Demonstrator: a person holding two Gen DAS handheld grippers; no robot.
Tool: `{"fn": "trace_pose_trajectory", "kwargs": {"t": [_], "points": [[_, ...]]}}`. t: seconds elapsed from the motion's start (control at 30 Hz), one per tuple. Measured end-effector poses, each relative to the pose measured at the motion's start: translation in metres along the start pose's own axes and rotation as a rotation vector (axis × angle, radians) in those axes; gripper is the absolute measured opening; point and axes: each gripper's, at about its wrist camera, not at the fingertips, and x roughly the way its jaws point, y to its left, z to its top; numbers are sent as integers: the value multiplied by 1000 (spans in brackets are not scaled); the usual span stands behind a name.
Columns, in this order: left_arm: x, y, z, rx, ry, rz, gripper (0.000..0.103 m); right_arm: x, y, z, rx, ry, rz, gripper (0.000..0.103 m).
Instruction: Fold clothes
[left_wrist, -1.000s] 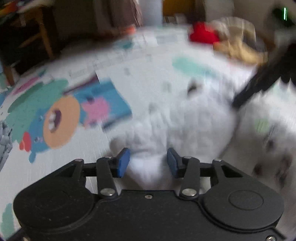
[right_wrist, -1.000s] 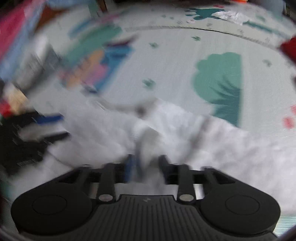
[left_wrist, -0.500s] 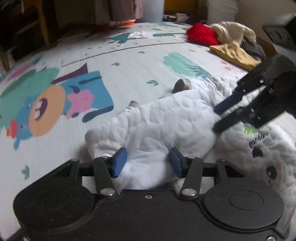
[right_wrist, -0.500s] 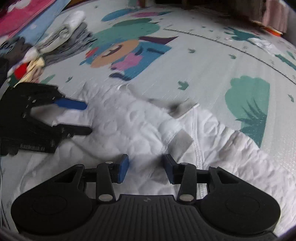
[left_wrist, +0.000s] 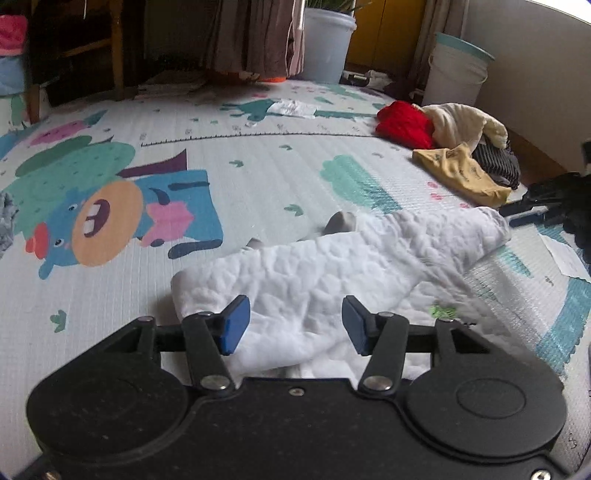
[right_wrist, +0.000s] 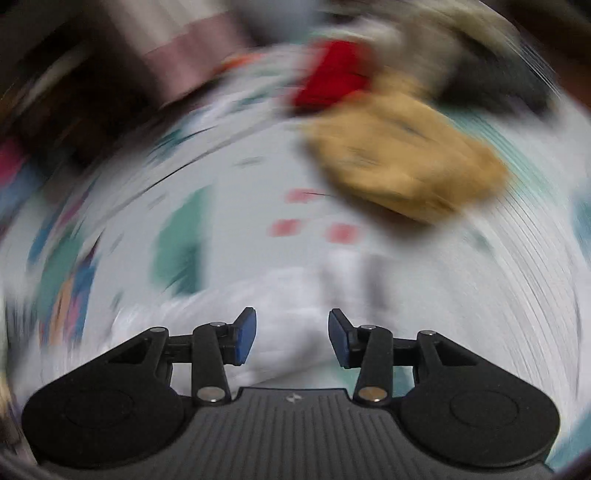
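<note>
Left gripper (left_wrist: 291, 325): fingers spread, above the near edge of the white garment (left_wrist: 332, 273), pinching nothing. The garment lies folded on the mat (left_wrist: 258, 177).

Right gripper (right_wrist: 291, 336): fingers spread and opening, nothing pinched. Half a second ago it hovered over the garment; now it faces the clothes pile (right_wrist: 402, 162). Judgement: this fold is done; the next item follows.

Far buckets (left_wrist: 456, 70): contents not visible.
</note>
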Motion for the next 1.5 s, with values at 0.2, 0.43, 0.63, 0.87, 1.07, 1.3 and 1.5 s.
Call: {"fn": "trace_pose_trajectory", "kwargs": {"t": [0.2,0.43,0.63,0.87,1.07,1.3,1.5], "points": [[-5,-8,2,-1,-1,-26,54,21,-41,-9,317,49,52,53],[-2,-10,-1,-15,21,-44,54,28,-45,-7,354,-10,64,21],[-6,-6,-6,-23,23,-39,54,2,0,21,84,-116,125,11],[-5,35,0,-439,12,-286,54,-34,168,-1,-623,-226,349,11],[-2,69,-6,-752,-15,-415,54,-3,249,-92,-1088,-138,417,11],[30,86,-13,-904,57,-429,57,27,262,-161,-1397,-3,399,11],[56,83,0,-932,122,-428,53,31,268,-174,-1454,-35,341,19]]}}
